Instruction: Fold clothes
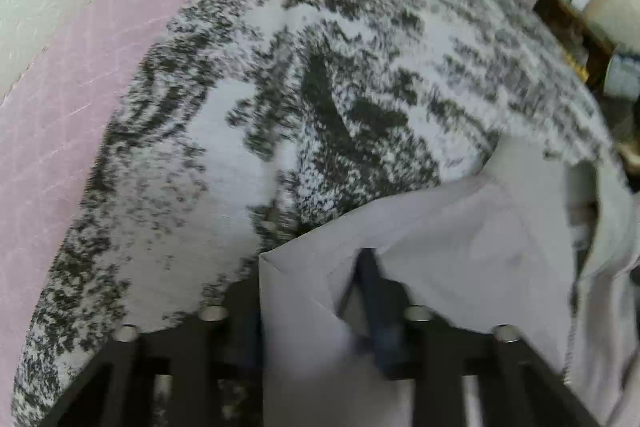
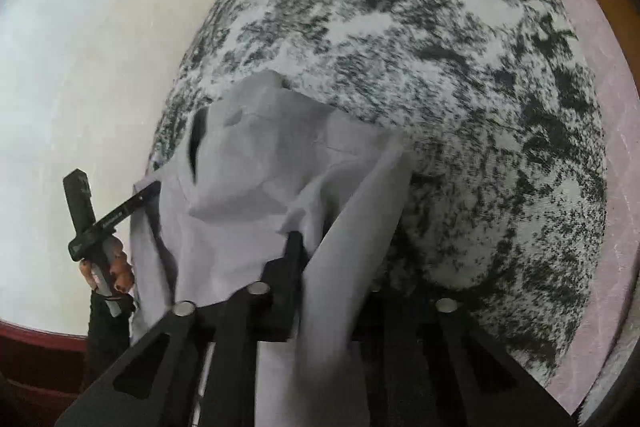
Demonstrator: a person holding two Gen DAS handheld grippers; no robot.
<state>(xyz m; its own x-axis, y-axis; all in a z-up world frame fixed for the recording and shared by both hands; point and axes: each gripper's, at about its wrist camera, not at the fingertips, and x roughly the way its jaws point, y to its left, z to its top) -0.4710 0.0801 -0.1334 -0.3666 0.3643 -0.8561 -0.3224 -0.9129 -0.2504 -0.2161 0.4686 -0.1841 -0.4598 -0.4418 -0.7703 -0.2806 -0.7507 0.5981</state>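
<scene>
A: Cloth (image 2: 256,163)?
B: Pale grey, lifted and draped over a black-and-white mottled blanket (image 2: 460,87), which lies on a pink sheet (image 1: 60,107).
A: Left claw (image 1: 316,311)?
B: Clamped on a cloth (image 1: 440,247) fold; its hand (image 2: 116,267) shows in the right view, at the blanket's left edge.
A: Right claw (image 2: 332,267)?
B: Closed on bunched cloth, fabric hanging over the fingers (image 2: 292,255).

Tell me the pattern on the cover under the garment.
Mottled dark grey and white blotches on the cover, clearest in the right wrist view.
</scene>
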